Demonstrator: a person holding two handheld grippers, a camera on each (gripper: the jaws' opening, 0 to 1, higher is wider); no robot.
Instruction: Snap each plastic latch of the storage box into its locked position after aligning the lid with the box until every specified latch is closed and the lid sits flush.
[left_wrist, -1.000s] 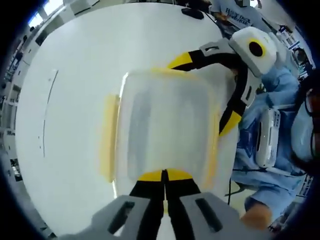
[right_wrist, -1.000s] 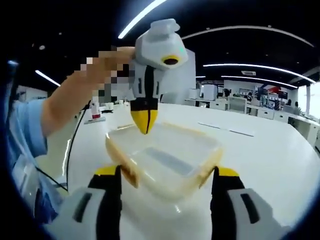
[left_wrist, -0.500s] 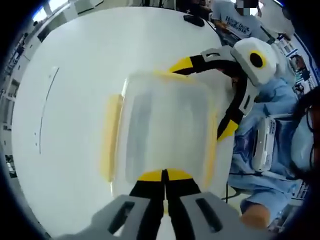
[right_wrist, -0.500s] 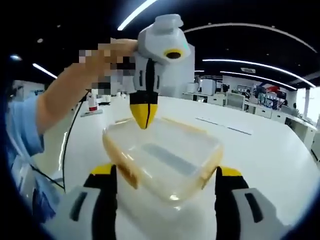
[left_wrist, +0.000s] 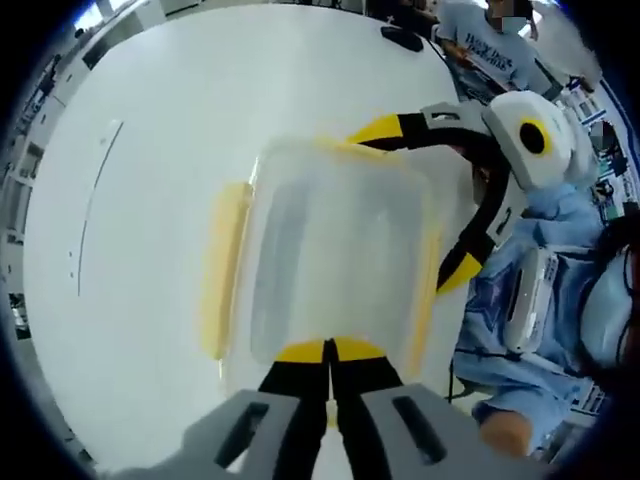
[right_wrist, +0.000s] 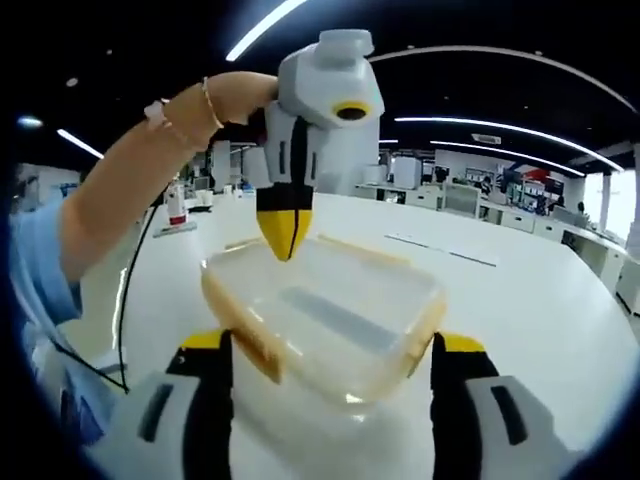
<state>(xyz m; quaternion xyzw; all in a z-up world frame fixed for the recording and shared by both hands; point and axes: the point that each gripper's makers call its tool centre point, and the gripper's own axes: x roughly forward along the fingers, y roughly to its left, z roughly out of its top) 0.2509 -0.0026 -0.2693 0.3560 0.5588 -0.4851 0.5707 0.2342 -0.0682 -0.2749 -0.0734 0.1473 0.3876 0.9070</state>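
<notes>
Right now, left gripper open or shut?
Shut. In the left gripper view the left gripper's yellow tips meet with no gap, pressed at the near edge of the storage box.

A clear plastic storage box (left_wrist: 335, 265) with its translucent lid (right_wrist: 325, 310) on is seen on the white table, directly ahead of the left gripper's (left_wrist: 330, 352) closed tips and between the right gripper's (right_wrist: 330, 345) spread jaws. Yellow latches (left_wrist: 225, 270) are seen along its sides.
</notes>
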